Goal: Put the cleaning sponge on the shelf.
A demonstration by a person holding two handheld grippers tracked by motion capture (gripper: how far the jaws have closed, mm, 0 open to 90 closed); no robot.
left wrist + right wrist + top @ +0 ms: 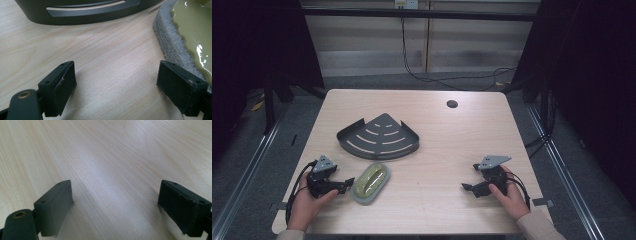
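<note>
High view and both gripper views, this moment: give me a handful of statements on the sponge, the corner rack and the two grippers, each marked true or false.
1. The left gripper has its jaws apart with nothing between them. True.
2. The sponge lies inside the corner rack. False: it lies on the table, in front of the rack and apart from it.
3. The right gripper holds the sponge. False: its jaws stand open over bare table, far from the sponge.
4. The sponge lies just beside the left gripper's tips. True.
5. The corner rack stands on its edge. False: it sits flat, slotted floor up.
</note>
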